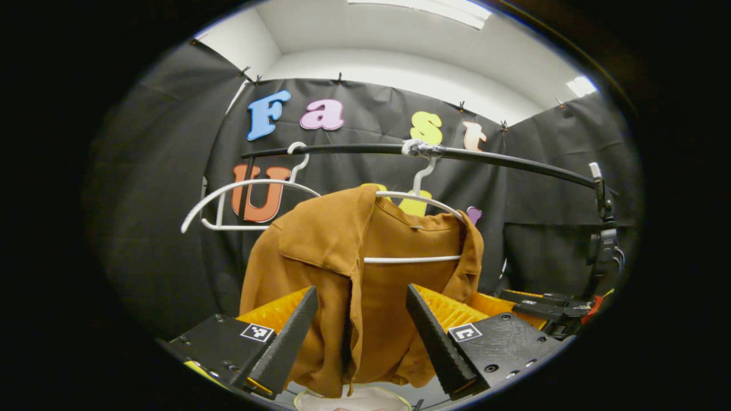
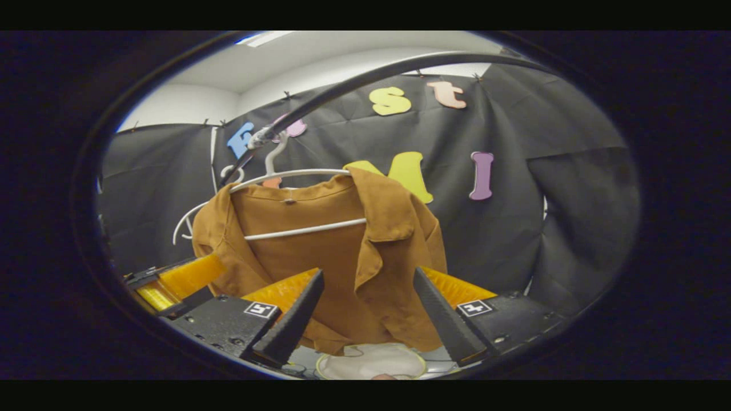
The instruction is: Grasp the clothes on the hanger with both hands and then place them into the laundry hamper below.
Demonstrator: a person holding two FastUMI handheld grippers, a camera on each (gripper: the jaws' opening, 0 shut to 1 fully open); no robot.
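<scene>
Both hand-held grippers (image 1: 361, 299) (image 2: 368, 282) wide open; brown shirt (image 1: 365, 285) between fingers, seemingly untouched.

Left gripper view: camera rides behind the left claw (image 1: 361, 297), looking forward and slightly upward along its spread fingers at the brown shirt (image 1: 365, 274) just ahead, with the rail (image 1: 502, 161) above and an empty hanger (image 1: 240, 197) up to the claw's left. Right gripper view: camera rides behind the right claw (image 2: 368, 282), facing the same shirt (image 2: 337, 257) at close range, from its other side. Both views share the shirt, its hanger (image 2: 302, 228), the rail and the pale hamper rim (image 2: 371, 359) below the fingertips.
</scene>
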